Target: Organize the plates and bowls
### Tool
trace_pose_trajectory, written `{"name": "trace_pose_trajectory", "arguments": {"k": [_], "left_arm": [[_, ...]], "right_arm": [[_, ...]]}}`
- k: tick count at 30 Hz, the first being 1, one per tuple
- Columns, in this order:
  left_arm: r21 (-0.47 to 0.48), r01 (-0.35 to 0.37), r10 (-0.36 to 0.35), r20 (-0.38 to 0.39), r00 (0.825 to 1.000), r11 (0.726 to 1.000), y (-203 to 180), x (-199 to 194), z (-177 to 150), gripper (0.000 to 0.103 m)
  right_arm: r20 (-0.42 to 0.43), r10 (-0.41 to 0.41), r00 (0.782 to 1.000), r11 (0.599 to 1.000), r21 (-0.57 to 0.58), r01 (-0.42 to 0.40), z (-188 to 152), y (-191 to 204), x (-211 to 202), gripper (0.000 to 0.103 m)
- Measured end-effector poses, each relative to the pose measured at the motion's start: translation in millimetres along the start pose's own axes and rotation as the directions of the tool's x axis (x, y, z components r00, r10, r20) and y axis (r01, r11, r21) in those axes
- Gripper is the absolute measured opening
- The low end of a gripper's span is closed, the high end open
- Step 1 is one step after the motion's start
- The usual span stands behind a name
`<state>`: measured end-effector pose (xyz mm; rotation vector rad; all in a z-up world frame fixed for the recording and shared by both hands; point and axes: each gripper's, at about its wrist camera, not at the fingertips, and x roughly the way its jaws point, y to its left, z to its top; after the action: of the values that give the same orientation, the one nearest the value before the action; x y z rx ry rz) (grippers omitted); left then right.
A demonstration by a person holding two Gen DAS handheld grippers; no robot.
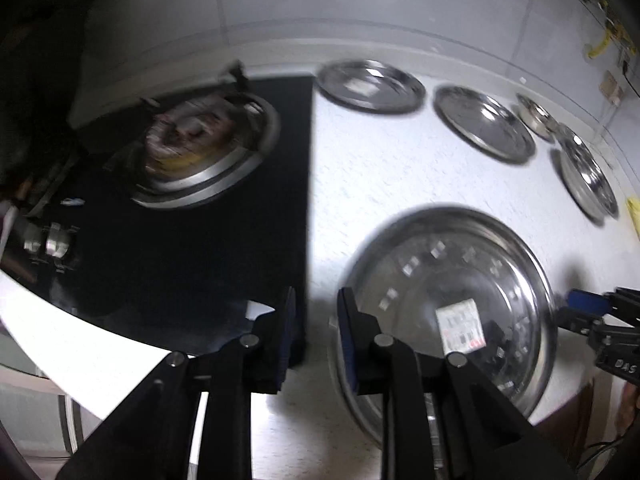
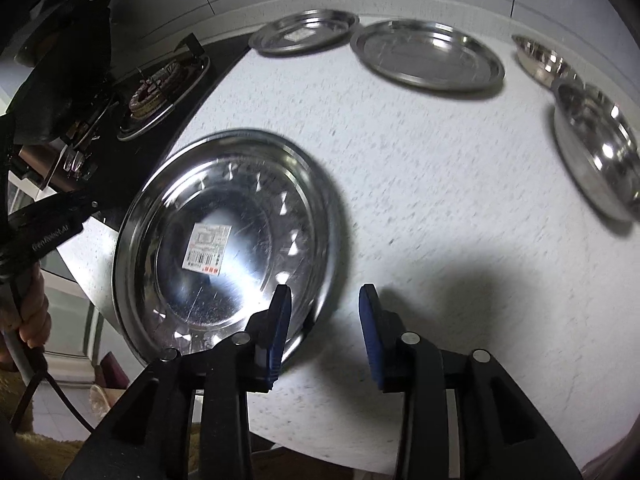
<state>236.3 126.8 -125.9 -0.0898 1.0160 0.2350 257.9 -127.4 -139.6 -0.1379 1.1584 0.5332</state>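
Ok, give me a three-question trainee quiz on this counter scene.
1. True or false: the big plate carries a sticker.
2. What sits left of the counter? A) sink B) stove C) rack
3. Fill in: neither the left gripper nor the right gripper holds a ____.

Key: 1 true; 2 B; 3 plate. Both grippers' jaws are apart, gripping nothing.

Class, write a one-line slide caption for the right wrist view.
Open right gripper above the countertop beside a labelled steel plate; four more dishes line the far edge.
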Motion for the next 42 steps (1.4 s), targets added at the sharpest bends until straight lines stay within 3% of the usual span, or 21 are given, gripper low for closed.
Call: {"name": "trace_pose_trajectory", "arguments": {"k": [2,4,7,8,12,14,17,20,27,31,36,38,40,42], "left_arm": [[-0.005,-0.031,0.031,0.047,0.998,1.0,2,-13,13,0.021],[-0.014,-0.013,0.014,0.081,0.997,1.0,0,-22,31,0.026],[-0.035,0.079,-0.076,0.084,0.994,0.996,-17,-22,70,0.031],[-0.043,0.139,-0.135,0.076,0.988,0.989,-28,-16,86,0.032],[-0.056,0.26,-0.26,-0.003,0.966,0.964,-81,35,138,0.032],[-0.117,0.293,-0.301,-0.064,0.951,0.949,-102,67,155,0.032],[-0.228,0.342,-0.38,-0.148,0.913,0.912,-126,115,171,0.032],[-0.282,0.342,-0.398,-0.17,0.902,0.896,-141,138,177,0.032],[-0.318,0.317,-0.388,-0.191,0.902,0.893,-151,167,188,0.032],[-0.331,0.327,-0.405,-0.202,0.892,0.885,-157,179,190,0.032],[-0.349,0.351,-0.431,-0.186,0.883,0.869,-158,185,196,0.031],[-0.347,0.364,-0.442,-0.177,0.879,0.864,-157,186,197,0.03],[-0.343,0.353,-0.428,-0.174,0.887,0.871,-156,188,196,0.015],[-0.36,0.351,-0.431,-0.17,0.886,0.864,-150,190,193,0.009]], "right_arm": [[0.023,-0.011,1.0,1.0,-0.008,0.011,8,-6,-8,0.031],[0.062,-0.045,0.997,0.999,-0.023,0.046,24,-18,-18,0.033],[0.132,-0.119,0.984,0.991,-0.037,0.125,61,-39,-28,0.043],[0.151,-0.144,0.978,0.988,-0.037,0.151,74,-45,-28,0.044],[0.198,-0.209,0.958,0.978,0.053,0.202,141,-87,-16,0.048],[0.173,-0.188,0.967,0.981,0.084,0.176,167,-106,-2,0.048],[0.11,-0.179,0.978,0.98,0.112,0.167,206,-129,25,0.048],[0.073,-0.176,0.982,0.975,0.146,0.164,224,-147,42,0.048],[0.014,-0.164,0.986,0.97,0.182,0.159,238,-168,69,0.048],[-0.022,-0.149,0.989,0.97,0.192,0.151,235,-178,83,0.047],[-0.042,-0.145,0.989,0.966,0.211,0.151,237,-186,97,0.039],[-0.05,-0.138,0.989,0.967,0.211,0.145,235,-189,101,0.025],[-0.043,-0.165,0.985,0.965,0.198,0.17,234,-189,102,0.02],[-0.036,-0.174,0.984,0.966,0.189,0.178,232,-191,102,0.015]]}}
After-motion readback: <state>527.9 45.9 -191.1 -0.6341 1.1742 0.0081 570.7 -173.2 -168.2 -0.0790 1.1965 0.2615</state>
